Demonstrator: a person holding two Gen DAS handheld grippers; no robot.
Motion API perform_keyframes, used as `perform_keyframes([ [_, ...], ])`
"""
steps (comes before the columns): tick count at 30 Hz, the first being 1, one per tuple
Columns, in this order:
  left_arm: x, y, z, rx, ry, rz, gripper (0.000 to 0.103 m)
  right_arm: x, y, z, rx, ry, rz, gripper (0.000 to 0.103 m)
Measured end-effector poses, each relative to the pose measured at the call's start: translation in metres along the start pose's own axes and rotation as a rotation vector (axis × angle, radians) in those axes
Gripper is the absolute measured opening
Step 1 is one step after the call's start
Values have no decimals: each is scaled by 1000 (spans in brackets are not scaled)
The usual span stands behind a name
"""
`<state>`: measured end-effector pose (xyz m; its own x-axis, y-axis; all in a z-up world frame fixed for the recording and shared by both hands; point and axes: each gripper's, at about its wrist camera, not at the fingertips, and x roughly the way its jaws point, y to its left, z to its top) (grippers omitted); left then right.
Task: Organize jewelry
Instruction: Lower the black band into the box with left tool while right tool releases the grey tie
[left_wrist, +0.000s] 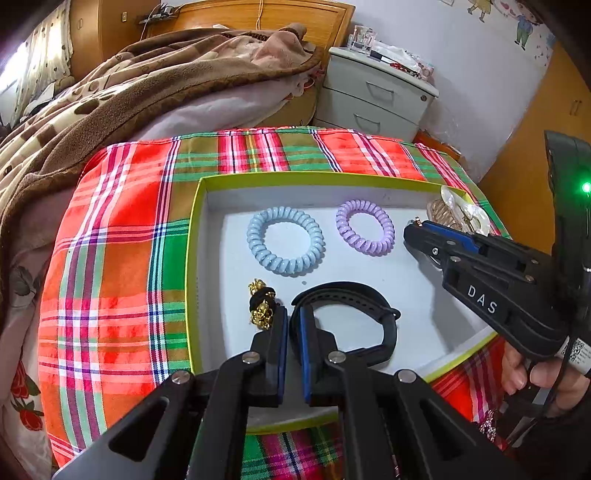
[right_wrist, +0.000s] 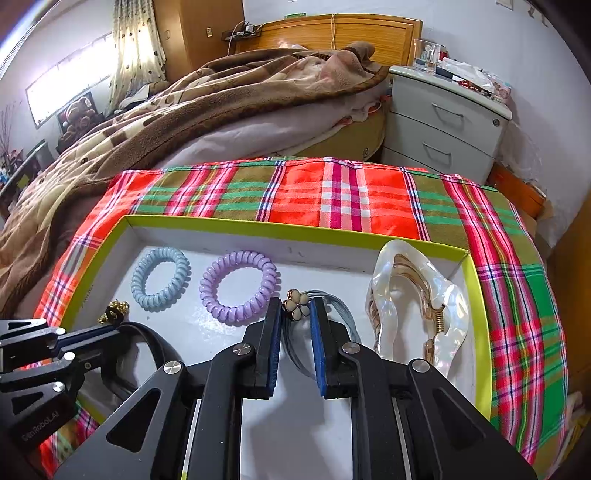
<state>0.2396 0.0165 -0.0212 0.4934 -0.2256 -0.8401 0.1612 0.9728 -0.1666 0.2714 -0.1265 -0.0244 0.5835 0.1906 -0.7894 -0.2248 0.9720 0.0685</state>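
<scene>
We steady the left tongs (left_wrist: 293, 325), open, beside the black watch band (left_wrist: 354, 306); our right tongs (right_wrist: 295, 314), parted, straddle the flower hair tie (right_wrist: 296, 307) inside the tray (right_wrist: 280, 230), needing closure next.

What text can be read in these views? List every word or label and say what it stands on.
"DAS": white letters on the side of the right gripper.
"GenRobot.AI": faint lettering on the body of the left gripper, partly hard to read.
White label with a code square on the right gripper's cable: too small to read.
</scene>
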Motion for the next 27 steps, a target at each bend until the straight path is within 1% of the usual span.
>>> perform_keyframes([
  [2, 0, 0, 0, -1, 2, -4, 10, 0, 0, 0, 3, -3, 0, 16],
  [4, -1, 1, 0, -8, -1, -5, 17, -1, 1, 0, 6, -6, 1, 17],
  [7, -5, -1, 0, -2, -10, -10, 22, -3, 0, -1, 14, -11, 4, 20],
  [10, -7, -1, 0, -8, -16, -14, 25, -6, 0, -1, 22, -19, 11, 22],
  [12, -10, -2, -1, -7, -22, -16, 28, -9, 0, -1, 25, -28, 18, 25],
  [13, -12, -3, -1, -5, -24, -18, 30, -10, 1, -1, 26, -31, 20, 28],
  [16, -17, -4, -3, -7, -33, -20, 33, -14, 3, -2, 19, -39, 22, 29],
  [20, -25, -6, -6, -11, -42, -20, 34, -24, 5, -4, 27, -60, 28, 29],
  [22, -30, -6, -9, -12, -51, -18, 36, -29, 5, -6, 31, -68, 35, 29],
  [27, -46, -5, -20, -17, -73, -31, 36, -52, 3, -17, 42, -104, 51, 29],
])
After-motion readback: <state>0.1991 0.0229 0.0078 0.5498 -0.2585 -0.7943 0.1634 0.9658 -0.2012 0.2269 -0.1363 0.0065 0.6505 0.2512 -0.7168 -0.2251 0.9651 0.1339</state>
